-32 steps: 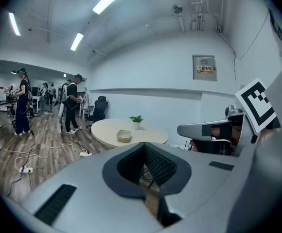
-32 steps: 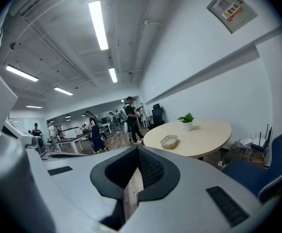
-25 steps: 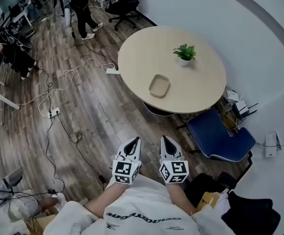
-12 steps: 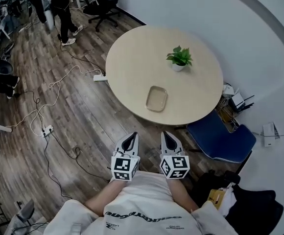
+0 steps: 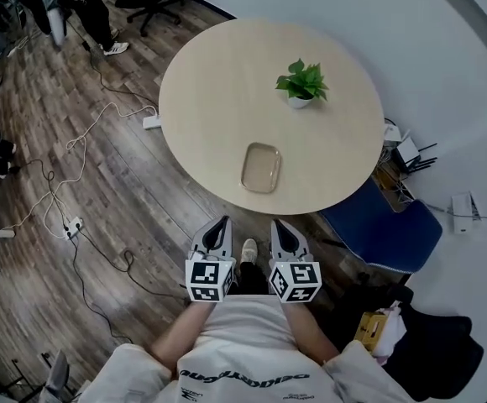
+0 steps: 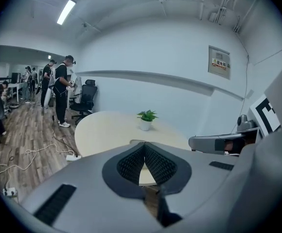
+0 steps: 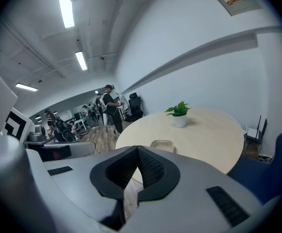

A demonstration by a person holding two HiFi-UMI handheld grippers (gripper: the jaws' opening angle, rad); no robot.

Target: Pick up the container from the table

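The container, a shallow pale tray with rounded corners, lies untouched on the round table, near the edge that faces the person; judged from that, the step in hand is the approach, with no reach begun; nearest the body, the left gripper and the right gripper are held side by side over the wood floor, short of the table edge and well apart from the tray; each gripper view shows its ribbed pads meeting at the tips with nothing between them, so both are closed and empty; the next move calls for closing in on the table, parting the jaws of one gripper, and bringing it down over the tray's near rim; farther across the tabletop stands a small potted plant, clear of the tray; a blue chair sits by the table's right side; beyond, cables trail over the floor.
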